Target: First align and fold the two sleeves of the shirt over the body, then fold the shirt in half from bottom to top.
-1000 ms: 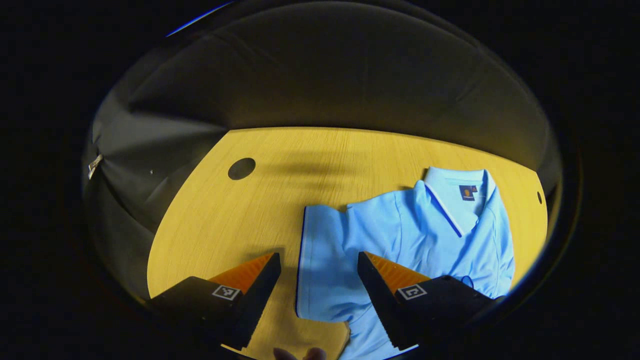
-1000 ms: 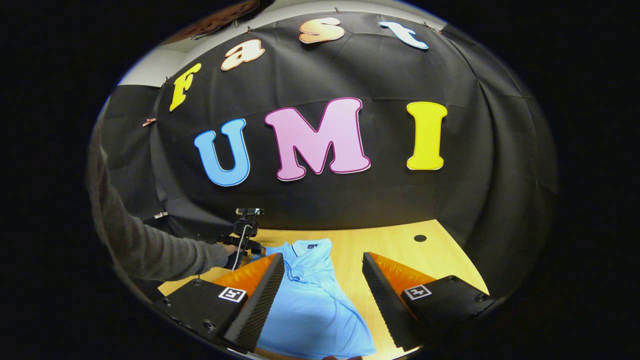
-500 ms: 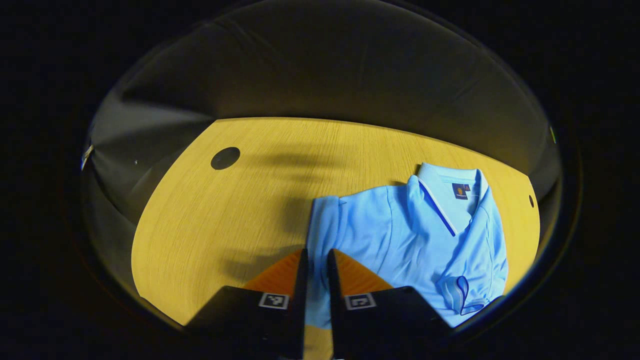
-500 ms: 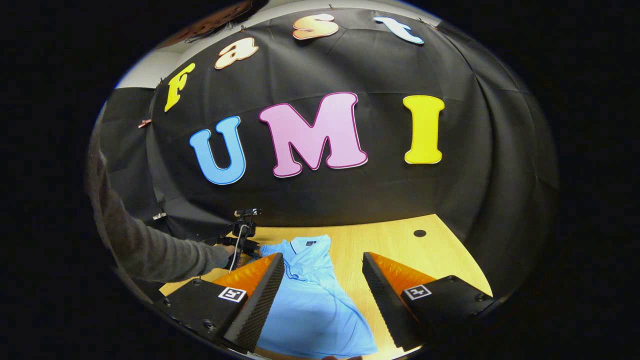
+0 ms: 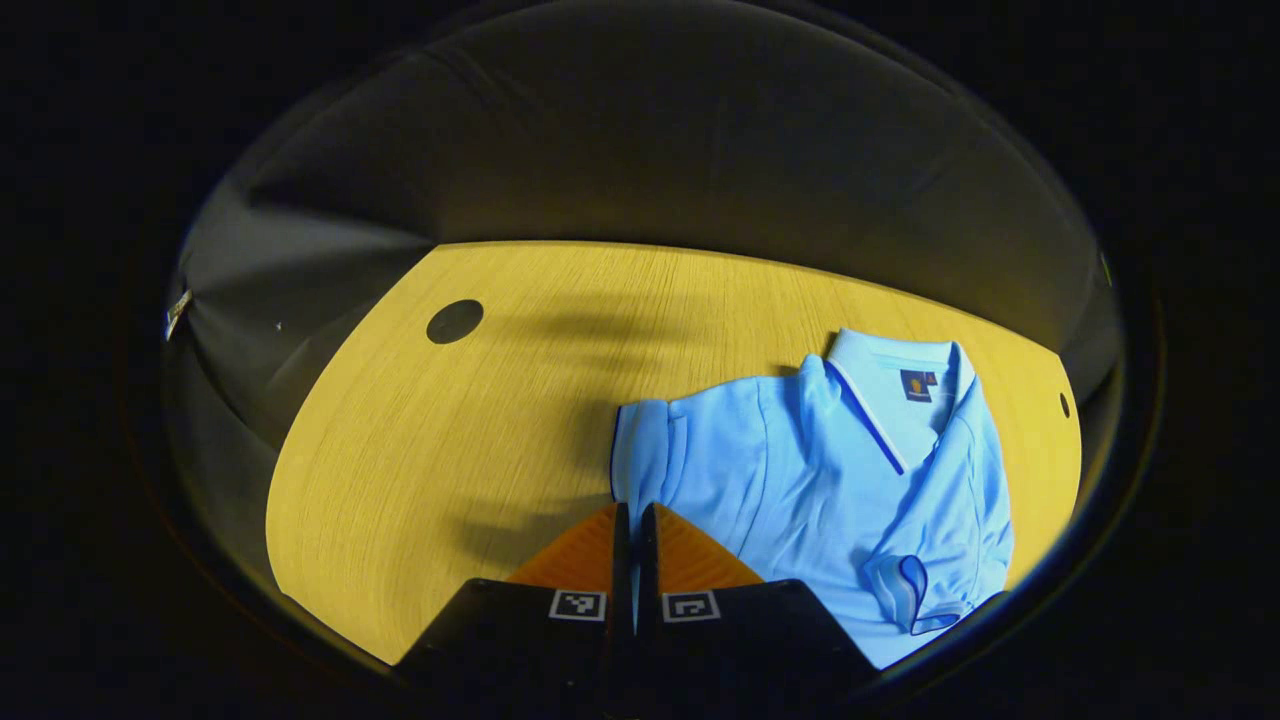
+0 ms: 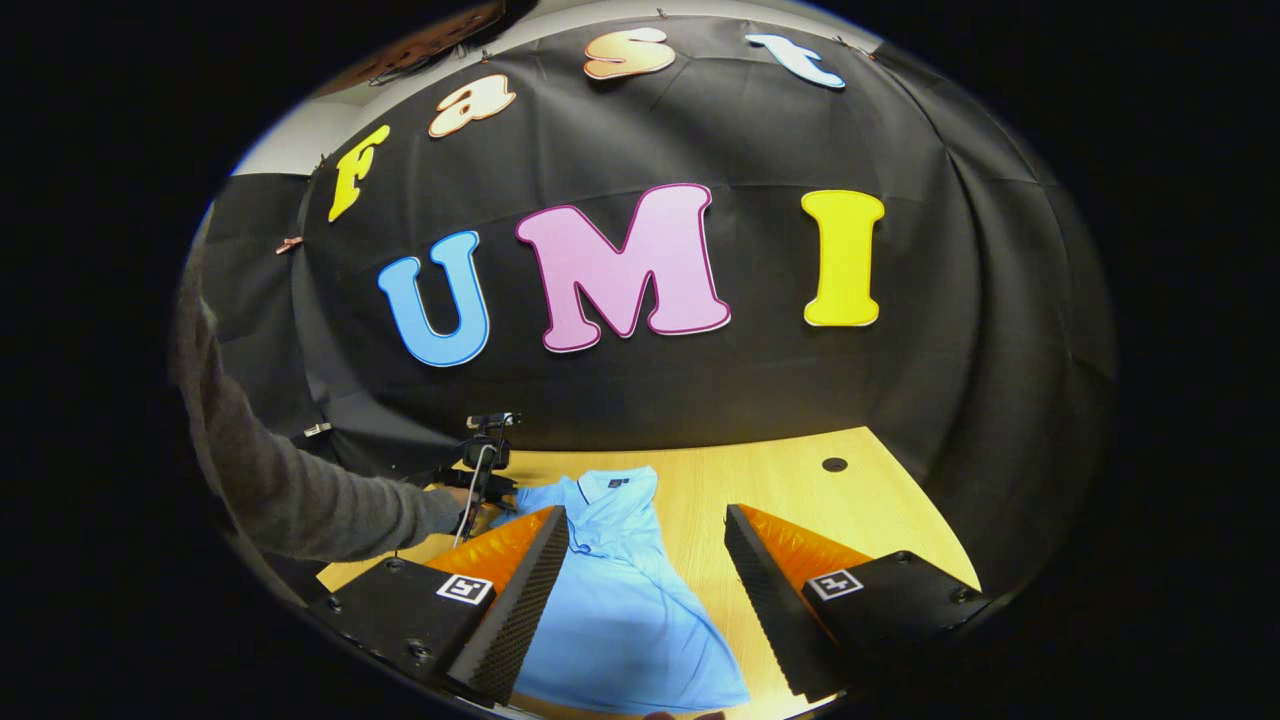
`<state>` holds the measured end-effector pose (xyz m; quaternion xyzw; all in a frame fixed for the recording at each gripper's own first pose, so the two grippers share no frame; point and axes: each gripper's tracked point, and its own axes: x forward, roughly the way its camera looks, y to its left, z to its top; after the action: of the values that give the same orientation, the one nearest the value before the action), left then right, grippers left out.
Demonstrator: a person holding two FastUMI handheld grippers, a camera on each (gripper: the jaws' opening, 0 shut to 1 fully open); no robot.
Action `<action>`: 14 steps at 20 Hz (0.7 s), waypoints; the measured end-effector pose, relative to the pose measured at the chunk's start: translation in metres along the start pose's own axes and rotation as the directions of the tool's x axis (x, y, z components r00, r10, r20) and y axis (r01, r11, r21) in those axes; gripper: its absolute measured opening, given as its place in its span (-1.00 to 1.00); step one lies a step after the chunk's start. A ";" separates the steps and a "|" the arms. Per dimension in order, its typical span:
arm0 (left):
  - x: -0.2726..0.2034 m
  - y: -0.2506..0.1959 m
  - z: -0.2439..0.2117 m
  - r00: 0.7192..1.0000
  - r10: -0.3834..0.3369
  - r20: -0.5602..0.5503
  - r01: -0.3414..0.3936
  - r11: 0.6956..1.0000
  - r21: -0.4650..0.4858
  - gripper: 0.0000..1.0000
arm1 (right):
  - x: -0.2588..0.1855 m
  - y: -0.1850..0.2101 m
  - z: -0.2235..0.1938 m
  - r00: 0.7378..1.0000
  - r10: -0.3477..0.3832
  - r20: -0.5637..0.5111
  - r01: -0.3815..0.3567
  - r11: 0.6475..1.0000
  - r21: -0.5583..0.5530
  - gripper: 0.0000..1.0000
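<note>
Left gripper [image 5: 632, 515] clenched on the near edge of the shirt's [image 5: 830, 470] sleeve [image 5: 645, 450], fingers nearly together with a strip of blue cloth pinched between them at 6 o'clock in the left gripper view. Shirt lies flat on the wooden table [image 5: 450, 450], collar [image 5: 890, 385] toward 2 o'clock, other sleeve [image 5: 915, 590] folded over the body at 4 o'clock. Right gripper [image 6: 645, 525] released, fingers wide apart, hovering above the shirt's [image 6: 620, 610] lower body at 6 o'clock in the right gripper view. Grey sleeve of the person [image 6: 300, 500] reaches in from 9 o'clock. Round hole [image 5: 455, 321] in the table at 10 o'clock in the left gripper view.
</note>
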<state>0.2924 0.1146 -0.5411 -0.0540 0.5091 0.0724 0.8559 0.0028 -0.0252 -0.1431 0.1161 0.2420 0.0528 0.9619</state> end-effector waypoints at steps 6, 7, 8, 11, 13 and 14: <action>-0.038 -0.043 0.033 0.987 -0.100 0.124 0.098 0.995 0.017 -0.87 | -0.007 -0.005 0.001 1.000 0.004 0.009 -0.004 1.000 0.009 0.95; -0.046 -0.053 0.036 0.983 -0.121 0.139 0.119 0.993 0.020 -0.87 | -0.008 -0.006 0.002 1.000 0.003 0.009 -0.003 1.000 0.010 0.95; -0.053 -0.062 0.039 0.978 -0.139 0.155 0.136 0.990 0.027 -0.87 | -0.009 -0.007 0.003 1.000 0.004 0.011 -0.004 1.000 0.013 0.96; -0.082 -0.095 0.044 0.957 -0.203 0.205 0.188 0.978 0.090 -0.87 | -0.015 -0.011 0.003 1.000 0.001 0.015 -0.002 1.000 0.015 0.95; -0.098 -0.119 0.039 0.945 -0.248 0.214 0.219 0.964 0.150 -0.88 | -0.018 -0.013 0.002 1.000 0.001 0.016 -0.002 1.000 0.020 0.95; -0.103 -0.132 0.034 0.938 -0.273 0.212 0.239 0.955 0.174 -0.96 | -0.020 -0.014 0.002 1.000 -0.002 0.018 0.001 1.000 0.022 0.95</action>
<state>0.2972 -0.0171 -0.4323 -0.0482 0.3974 -0.0714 0.9136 -0.0127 -0.0422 -0.1356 0.1267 0.2340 0.0485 0.9627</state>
